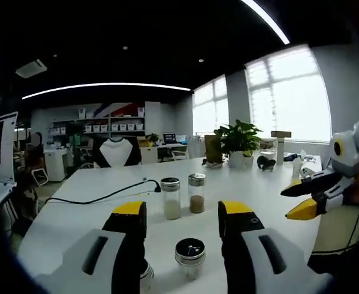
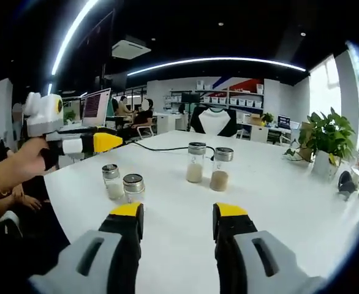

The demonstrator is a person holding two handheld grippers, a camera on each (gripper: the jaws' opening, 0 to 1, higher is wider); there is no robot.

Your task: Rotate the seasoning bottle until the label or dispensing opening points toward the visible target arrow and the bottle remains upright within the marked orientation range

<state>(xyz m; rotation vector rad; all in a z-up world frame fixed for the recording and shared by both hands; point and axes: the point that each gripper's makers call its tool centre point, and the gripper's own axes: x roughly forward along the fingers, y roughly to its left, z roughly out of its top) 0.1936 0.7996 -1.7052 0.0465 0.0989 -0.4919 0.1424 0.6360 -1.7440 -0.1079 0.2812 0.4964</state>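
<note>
While both grippers hover above the white desk [image 2: 277, 184], neither grasps anything: left gripper [image 1: 182, 211] fingers spread apart, right gripper [image 2: 178, 214] fingers likewise released. Four seasoning bottles stand upright on the desk: two taller bottles [image 2: 195, 162] side by side, two shorter ones [image 2: 133, 187] nearer. A black cable [image 1: 100, 197] and potted plant [image 1: 239, 144] lie beyond.

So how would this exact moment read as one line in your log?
left gripper: open, holding nothing | right gripper: open, holding nothing | four seasoning bottles: upright on white table, untouched
</note>
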